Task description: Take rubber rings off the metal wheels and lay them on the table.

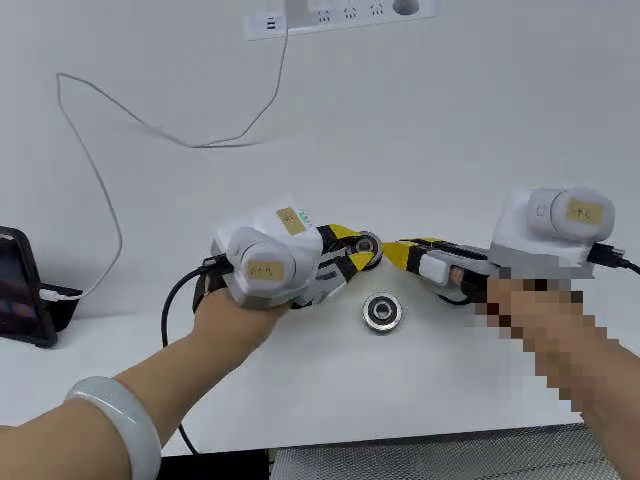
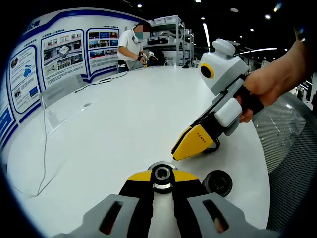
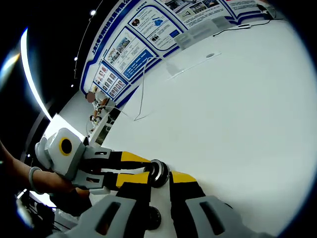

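**A:** Head view, entries?

**B:** Item one: left gripper [image 1: 358,251], clenched on a wheel [image 1: 367,244], seemingly held clear of the table [image 1: 420,150]. Item two: right gripper [image 1: 392,252], tips pointed at that wheel, just beside it. Item three: spare wheel [image 1: 382,311], flat on the table near both grippers, with a dark ring [image 1: 366,312] apparently on it.

**A:** Left gripper view?

**B:** The wheel [image 2: 162,174] is pinched between the yellow tips. The right gripper [image 2: 179,151] is near it, not touching. The spare wheel [image 2: 218,182] lies on the table beside the jaws.

**A:** Right gripper view?

**B:** The jaws stand slightly apart, with nothing between them. The wheel [image 3: 158,171] is just past their tips, gripped by the left gripper [image 3: 146,169].

**A:** Step in hand?

**B:** As I judge it: first ring, wheel braced, pull not yet begun. The next move calls for the right tips to catch the ring's edge alone, not the metal. They then peel it away from the hub while the left grip holds firm, and lay it on the table.

**A:** Containers?

**B:** None to enter; the spare wheel sits directly on the bare table
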{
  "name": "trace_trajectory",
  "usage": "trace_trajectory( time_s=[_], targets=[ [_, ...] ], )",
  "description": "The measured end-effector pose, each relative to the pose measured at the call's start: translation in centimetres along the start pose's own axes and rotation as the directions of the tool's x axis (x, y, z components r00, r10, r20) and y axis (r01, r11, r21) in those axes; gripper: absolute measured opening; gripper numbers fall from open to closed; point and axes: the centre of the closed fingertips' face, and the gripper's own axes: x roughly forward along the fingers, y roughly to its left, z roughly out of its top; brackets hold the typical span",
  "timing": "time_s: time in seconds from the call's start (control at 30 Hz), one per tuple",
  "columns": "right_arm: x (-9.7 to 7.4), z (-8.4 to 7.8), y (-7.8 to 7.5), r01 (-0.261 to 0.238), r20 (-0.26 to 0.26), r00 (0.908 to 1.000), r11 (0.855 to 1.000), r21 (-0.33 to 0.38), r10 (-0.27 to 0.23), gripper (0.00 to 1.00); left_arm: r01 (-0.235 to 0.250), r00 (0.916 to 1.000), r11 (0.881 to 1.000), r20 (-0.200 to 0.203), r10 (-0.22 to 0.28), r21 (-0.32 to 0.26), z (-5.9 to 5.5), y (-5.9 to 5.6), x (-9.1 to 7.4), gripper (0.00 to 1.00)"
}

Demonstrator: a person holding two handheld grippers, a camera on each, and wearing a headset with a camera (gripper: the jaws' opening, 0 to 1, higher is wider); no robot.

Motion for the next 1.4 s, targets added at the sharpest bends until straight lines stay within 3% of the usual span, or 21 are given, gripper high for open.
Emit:
trace_trajectory(
  time_s=[0.6, 1.13, 1.4],
  targets=[
    [1.4, -0.6, -0.1, -0.019, -0.005, 0.9998, 0.997, 0.069, 0.019, 0.16, 0.002, 1.0, 1.0, 0.007, -0.002, 0.002, 0.0, 0.0, 0.0, 0.14],
    [1.6, -0.8, 0.0, -0.062, 0.018, 0.9981, 0.978, 0.197, 0.06, 0.17, 0.0, 0.9999, 1.0, 0.014, 0.0, -0.004, -0.1, 0.0, 0.1, 0.14],
    [1.4, -0.9, 0.4, -0.078, 0.01, 0.9969, 0.975, 0.206, 0.078, 0.16, 0.0, 0.9999, 1.0, 0.014, 0.0, -0.006, -0.1, -0.1, 0.1, 0.14]
  ],
)
